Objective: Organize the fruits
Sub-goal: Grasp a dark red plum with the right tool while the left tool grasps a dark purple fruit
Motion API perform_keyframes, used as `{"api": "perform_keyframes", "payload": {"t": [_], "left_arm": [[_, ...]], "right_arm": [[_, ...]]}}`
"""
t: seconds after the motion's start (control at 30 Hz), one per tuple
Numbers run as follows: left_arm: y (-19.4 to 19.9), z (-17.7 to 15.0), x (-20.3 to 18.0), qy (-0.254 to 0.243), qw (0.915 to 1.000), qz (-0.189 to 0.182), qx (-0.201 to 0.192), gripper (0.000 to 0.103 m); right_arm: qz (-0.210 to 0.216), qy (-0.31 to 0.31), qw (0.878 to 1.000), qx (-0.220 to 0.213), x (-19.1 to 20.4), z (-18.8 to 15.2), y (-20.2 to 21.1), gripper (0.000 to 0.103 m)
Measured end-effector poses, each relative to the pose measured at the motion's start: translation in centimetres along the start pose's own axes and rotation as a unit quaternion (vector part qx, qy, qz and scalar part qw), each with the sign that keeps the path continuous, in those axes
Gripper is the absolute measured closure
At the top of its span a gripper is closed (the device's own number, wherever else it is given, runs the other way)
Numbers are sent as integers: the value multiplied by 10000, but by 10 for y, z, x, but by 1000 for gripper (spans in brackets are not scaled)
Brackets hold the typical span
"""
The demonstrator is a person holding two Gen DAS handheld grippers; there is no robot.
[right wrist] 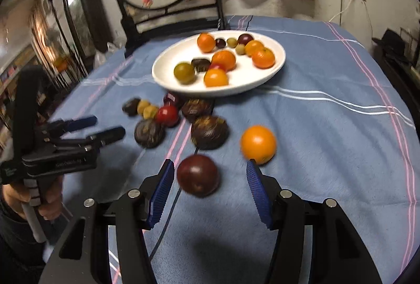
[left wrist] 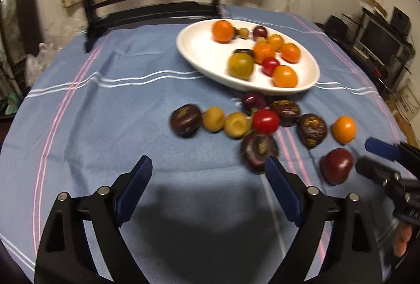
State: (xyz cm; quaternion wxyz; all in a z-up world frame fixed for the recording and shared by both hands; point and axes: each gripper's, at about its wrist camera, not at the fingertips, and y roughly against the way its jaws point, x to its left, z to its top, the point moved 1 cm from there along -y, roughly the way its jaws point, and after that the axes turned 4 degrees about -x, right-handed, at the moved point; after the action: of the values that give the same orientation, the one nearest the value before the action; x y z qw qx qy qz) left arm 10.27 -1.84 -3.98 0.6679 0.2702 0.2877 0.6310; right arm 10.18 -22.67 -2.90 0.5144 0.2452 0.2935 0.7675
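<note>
1. I count about ten fruits on the plate [right wrist: 275, 66]; ten wait on the tabletop [right wrist: 328, 139].
2. My right gripper [right wrist: 210, 180] is released, a plum [right wrist: 197, 175] between its jaws.
3. My left gripper [left wrist: 208, 170] is released, empty.

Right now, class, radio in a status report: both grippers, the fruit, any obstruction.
Left gripper open, empty. Right gripper open around dark red plum, not gripping. Plate part filled; loose fruit crowds nearby.
</note>
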Motion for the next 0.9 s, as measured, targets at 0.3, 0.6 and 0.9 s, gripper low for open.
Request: {"api": "perform_keyframes", "payload": {"t": [0.3, 0.6, 0.9], "left_arm": [[-9, -8, 1, 13, 9993, -298, 214, 17], [-18, -14, -10, 69, 9975, -532, 459, 19], [-23, -10, -36, -347, 9968, -371, 614, 40]], "right_arm": [[-327, 218, 9976, 574, 20, -3, -43, 62], [33, -328, 9992, 240, -5, -4, -31, 62], [178, -471, 9987, -113, -8, 1, -12, 62]]}}
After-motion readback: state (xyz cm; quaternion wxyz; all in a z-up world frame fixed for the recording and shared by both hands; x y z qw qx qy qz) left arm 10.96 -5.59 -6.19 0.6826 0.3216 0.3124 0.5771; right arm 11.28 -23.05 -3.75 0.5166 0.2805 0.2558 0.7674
